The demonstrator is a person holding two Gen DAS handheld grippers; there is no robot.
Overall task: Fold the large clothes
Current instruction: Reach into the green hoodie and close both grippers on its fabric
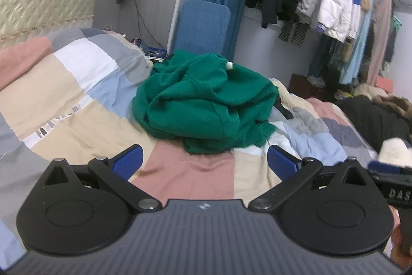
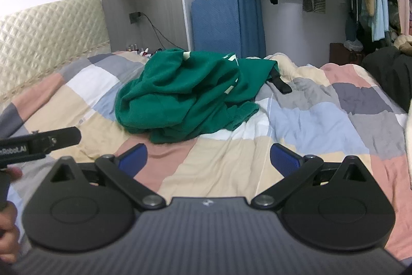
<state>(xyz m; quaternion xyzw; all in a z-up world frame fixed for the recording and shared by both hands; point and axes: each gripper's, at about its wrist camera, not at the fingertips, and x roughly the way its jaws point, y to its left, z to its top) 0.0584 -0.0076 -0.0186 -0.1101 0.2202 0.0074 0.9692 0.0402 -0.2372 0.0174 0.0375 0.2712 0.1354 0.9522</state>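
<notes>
Green garment (image 1: 203, 102) lies crumpled on the bed quilt (image 1: 188, 172). Left tool (image 1: 204, 159) and right tool (image 2: 208, 156) gape wide, empty, short of it, likely lining up for a grab.

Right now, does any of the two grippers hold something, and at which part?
Nothing is held. The left gripper and the right gripper are both open, short of the crumpled green garment lying on the patchwork quilt.
</notes>
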